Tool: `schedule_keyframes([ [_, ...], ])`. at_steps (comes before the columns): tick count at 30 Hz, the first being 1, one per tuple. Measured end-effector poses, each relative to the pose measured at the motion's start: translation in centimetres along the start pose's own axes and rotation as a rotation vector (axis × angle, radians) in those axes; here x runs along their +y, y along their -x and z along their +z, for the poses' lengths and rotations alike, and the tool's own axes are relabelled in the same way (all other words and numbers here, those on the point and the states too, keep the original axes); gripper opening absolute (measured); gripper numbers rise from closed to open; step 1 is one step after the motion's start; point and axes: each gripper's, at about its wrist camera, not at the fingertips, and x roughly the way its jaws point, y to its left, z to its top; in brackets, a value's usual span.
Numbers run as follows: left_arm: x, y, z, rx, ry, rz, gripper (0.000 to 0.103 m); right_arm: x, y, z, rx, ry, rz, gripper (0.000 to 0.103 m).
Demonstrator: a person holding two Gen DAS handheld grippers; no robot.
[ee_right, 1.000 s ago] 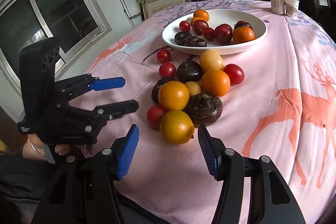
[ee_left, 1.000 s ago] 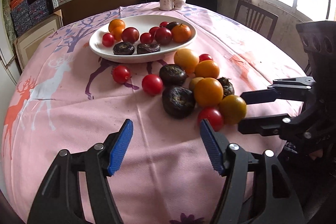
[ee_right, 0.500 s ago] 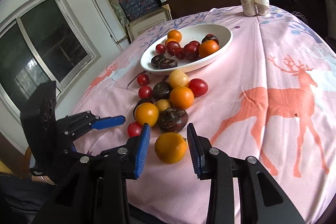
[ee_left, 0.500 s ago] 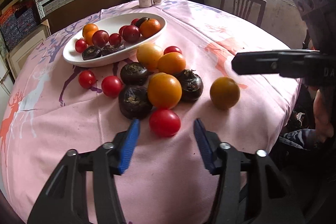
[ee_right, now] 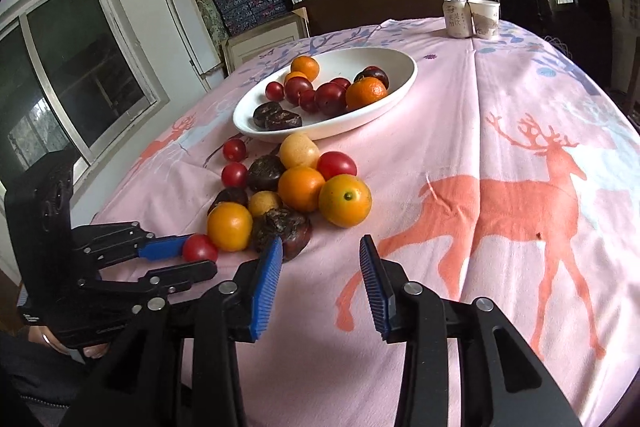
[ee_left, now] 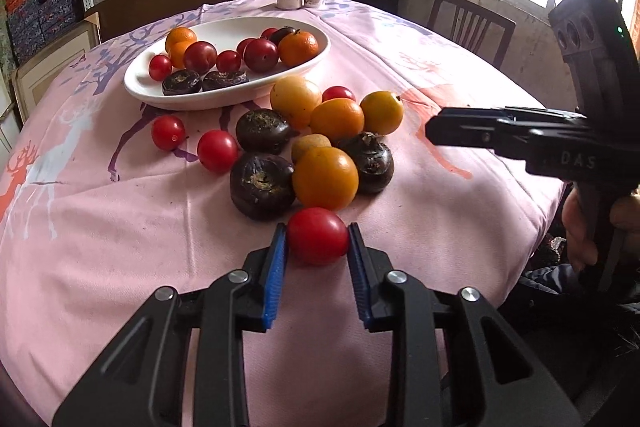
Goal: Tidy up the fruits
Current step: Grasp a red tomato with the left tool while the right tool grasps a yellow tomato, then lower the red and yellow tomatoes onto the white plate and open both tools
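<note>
Change since a second ago: my left gripper (ee_left: 318, 241), then wide apart over bare cloth, has closed onto a red cherry tomato (ee_left: 318, 235); both blue ribbed pads press its sides. The yellow-orange citrus (ee_right: 345, 200) that sat between my right gripper's pads half a second ago now lies free at the right edge of the pile.

Left to right:
- Left gripper: black frame, blue ribbed pads, clamped on the smooth, glossy tomato, which sits at the near edge of the pile, on or just above the cloth.
- Loose pile: smooth round oranges, dull dark purple fruits with rough crowns, small glossy red tomatoes, close together on the worktop.
- White oval dish (ee_left: 168, 99): glazed, shallow, behind the pile, holding more tomatoes, oranges and dark fruits.
- Worktop cloth (ee_right: 500, 131): pink fabric, creased, printed with orange deer.
- Right gripper (ee_right: 320, 255): pads opening, nothing between them; the released citrus lies just ahead of the tips, apart from them.
- Far edge: a pale can (ee_right: 456, 17) and a paper cup (ee_right: 485, 19), side by side.
</note>
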Motion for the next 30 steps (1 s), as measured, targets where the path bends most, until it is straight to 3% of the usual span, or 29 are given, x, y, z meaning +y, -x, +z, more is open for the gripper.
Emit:
schedule_keyframes([
  [3, 0.2, 0.1, -0.1, -0.002, 0.009, 0.002, 0.029, -1.1, -1.0, 1.6, -0.011, -0.052, 0.001, 0.050],
  [6, 0.3, 0.2, -0.1, -0.002, 0.014, 0.002, 0.029, -1.9, -3.0, 2.8, 0.015, -0.057, -0.060, 0.050],
  [11, 0.9, 0.6, -0.2, -0.012, 0.030, 0.008, 0.029, -1.6, -5.3, 2.1, 0.129, -0.073, 0.006, 0.050],
  [13, 1.3, 0.8, -0.1, -0.016, 0.043, 0.008, 0.029, -1.3, -5.2, 1.7, 0.121, -0.063, 0.010, 0.045],
  [14, 1.5, 1.0, 0.0, -0.019, 0.049, 0.009, 0.029, -1.4, -5.0, 1.6, 0.120, -0.072, 0.033, 0.037],
  [20, 2.6, 1.5, 0.2, -0.040, 0.077, 0.006, 0.029, -2.0, -2.9, 1.9, 0.051, -0.104, 0.053, 0.037],
  [25, 3.7, 2.4, 1.5, -0.079, 0.094, 0.009, 0.029, -2.7, -1.0, 4.5, -0.010, -0.104, 0.065, 0.037],
  [30, 5.1, 2.3, 4.9, -0.114, 0.095, 0.029, 0.029, -3.0, -1.3, 7.7, -0.036, -0.108, 0.070, 0.037],
])
